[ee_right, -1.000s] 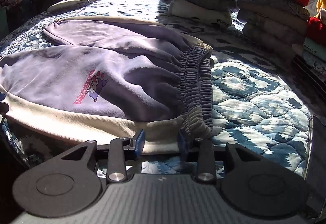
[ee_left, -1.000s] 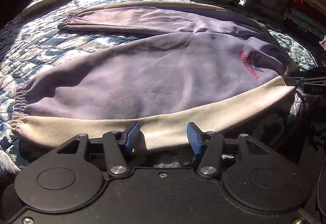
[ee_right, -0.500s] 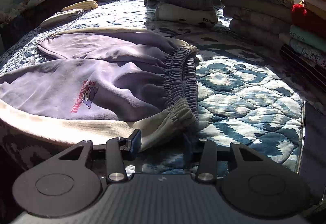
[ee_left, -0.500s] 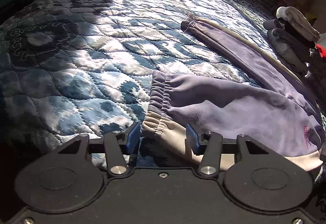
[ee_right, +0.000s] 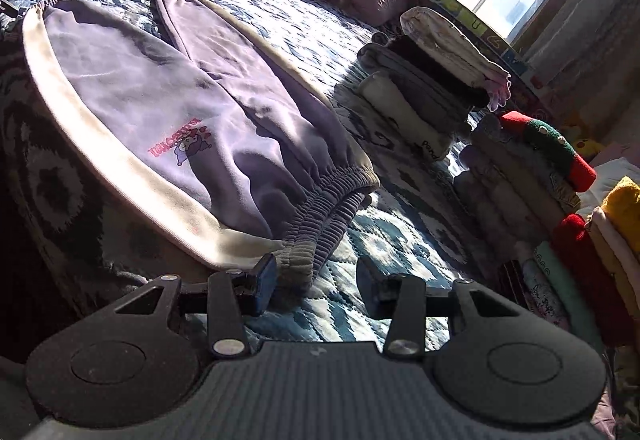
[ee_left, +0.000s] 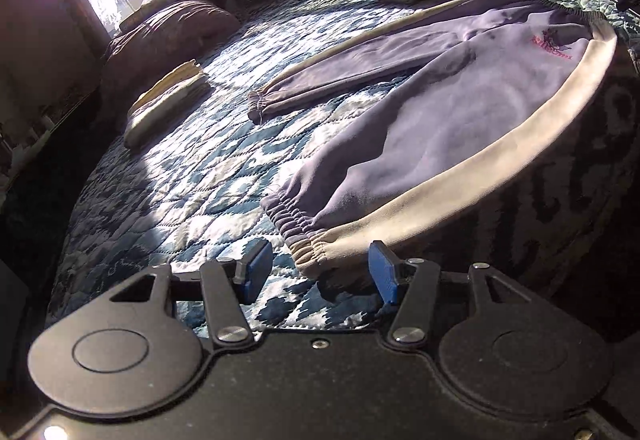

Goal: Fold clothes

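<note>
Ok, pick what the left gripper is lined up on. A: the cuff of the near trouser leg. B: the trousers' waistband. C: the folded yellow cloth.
A: the left gripper is open, its blue fingers either side of the gathered cuff of the purple trousers.

left wrist: low, cuff end | right wrist: low, waistband end | shared: sweatpants

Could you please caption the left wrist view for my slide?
Open left claw poised at the ankle cuff of lilac sweatpants.
</note>
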